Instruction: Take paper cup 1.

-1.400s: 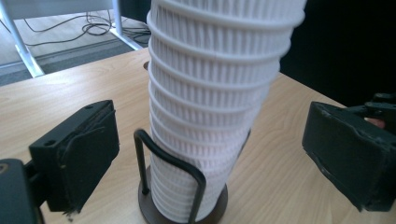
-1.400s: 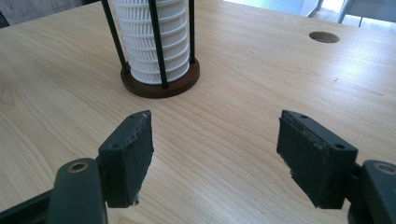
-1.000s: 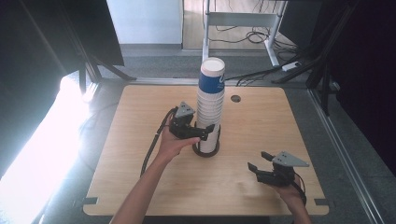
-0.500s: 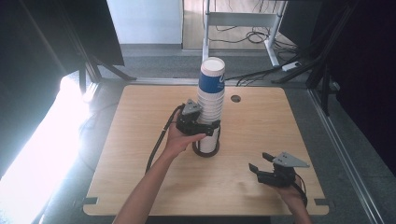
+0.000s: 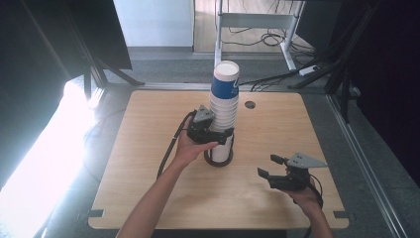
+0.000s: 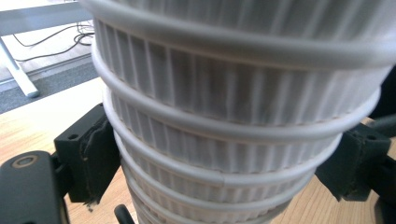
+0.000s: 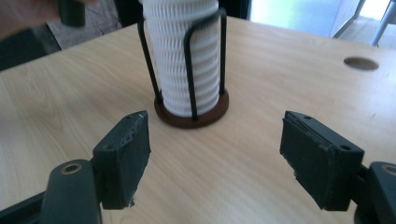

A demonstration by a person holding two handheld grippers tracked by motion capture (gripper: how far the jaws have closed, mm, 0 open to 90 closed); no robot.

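**A:** What sits at the left of the scene?

**B:** From above, a light wooden table (image 5: 148, 198) stands on a grey floor, with bright glare beyond its left edge. A person's left forearm comes in from the bottom edge and reaches to the middle of the table. That hand holds the left gripper (image 5: 221, 134), with a black cable trailing back from it.

**A:** What is that gripper doing?

**B:** Its jaws have just been closing, and they now stand on either side of a tall stack of paper cups (image 5: 223, 111). In the left gripper view the ribbed white cups (image 6: 233, 116) run between the two black pads, which press against the sides. So it is clamped on the stack, partway up.

**A:** Where exactly is the stack?

**B:** Near the table's centre, upright in a black wire holder (image 5: 218, 157) with a round dark base. The top cup is blue with a white rim.

**A:** And to the right?

**B:** A small round hole (image 5: 249, 104) lies in the tabletop beyond the stack. Near the front right corner, the person's right hand holds the right gripper (image 5: 271, 166), well apart from the stack. Its jaws have just been opening, with nothing between them. The right gripper view shows them spread, with bare wood between, and the stack (image 7: 187, 56) in its holder (image 7: 191, 112) farther off.
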